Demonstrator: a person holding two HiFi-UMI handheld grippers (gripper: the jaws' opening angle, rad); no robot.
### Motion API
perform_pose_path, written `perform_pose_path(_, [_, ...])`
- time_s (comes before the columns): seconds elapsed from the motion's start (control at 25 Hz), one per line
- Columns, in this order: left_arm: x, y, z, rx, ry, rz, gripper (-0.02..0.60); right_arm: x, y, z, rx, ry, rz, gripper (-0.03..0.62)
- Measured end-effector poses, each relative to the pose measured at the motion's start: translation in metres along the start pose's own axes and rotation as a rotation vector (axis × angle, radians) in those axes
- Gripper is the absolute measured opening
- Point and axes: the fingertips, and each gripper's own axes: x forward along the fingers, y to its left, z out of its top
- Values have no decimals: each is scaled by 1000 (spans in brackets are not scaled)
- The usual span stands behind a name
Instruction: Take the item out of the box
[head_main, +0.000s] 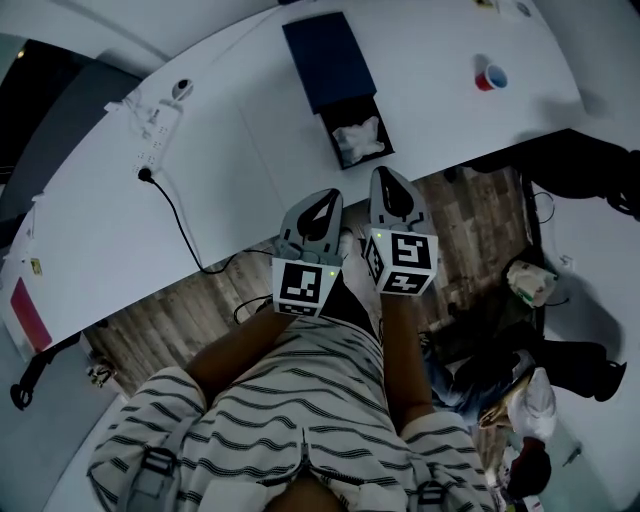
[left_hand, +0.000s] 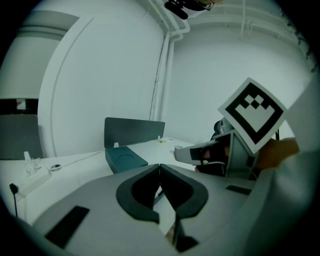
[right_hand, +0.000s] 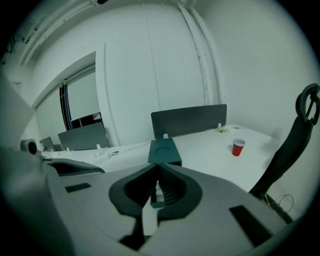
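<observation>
A dark blue box (head_main: 328, 58) lies on the white table (head_main: 230, 150), its drawer pulled out toward me with a white crumpled item (head_main: 360, 138) inside. Both grippers hang side by side in front of the table's near edge, short of the box. My left gripper (head_main: 328, 195) is shut and holds nothing; its tips meet in the left gripper view (left_hand: 160, 167). My right gripper (head_main: 387, 175) is likewise shut and empty, jaws touching in the right gripper view (right_hand: 159, 167). The box (right_hand: 164, 151) stands straight ahead of the right gripper and slightly left of the left gripper (left_hand: 125, 159).
A red cup (head_main: 491, 77) stands on the table at the far right. A white power strip (head_main: 155, 135) with a black cable (head_main: 180, 225) lies at the left. A grey divider panel (right_hand: 189, 120) rises behind the box. A dark chair (right_hand: 295, 145) stands at the right.
</observation>
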Motion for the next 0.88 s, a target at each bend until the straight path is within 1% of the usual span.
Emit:
perform_pose_path(0.2, [9, 3, -11, -14, 20, 9, 25, 22, -6, -11, 18, 50, 21, 23])
perform_pose_path(0.32, [14, 7, -17, -21, 34, 19, 25, 34, -8, -19, 24, 78, 32, 66])
perform_pose_path(0.52, [21, 15, -25, -38, 47, 42, 25, 52, -12, -29, 17, 118, 44, 89])
perform_pose_path(0.64, [24, 18, -29, -44, 57, 54, 25, 63, -17, -35, 1, 151, 38, 106])
perform_pose_path(0.88, [28, 22, -38, -58, 68, 67, 25, 90, -22, -60, -42, 245, 41, 110])
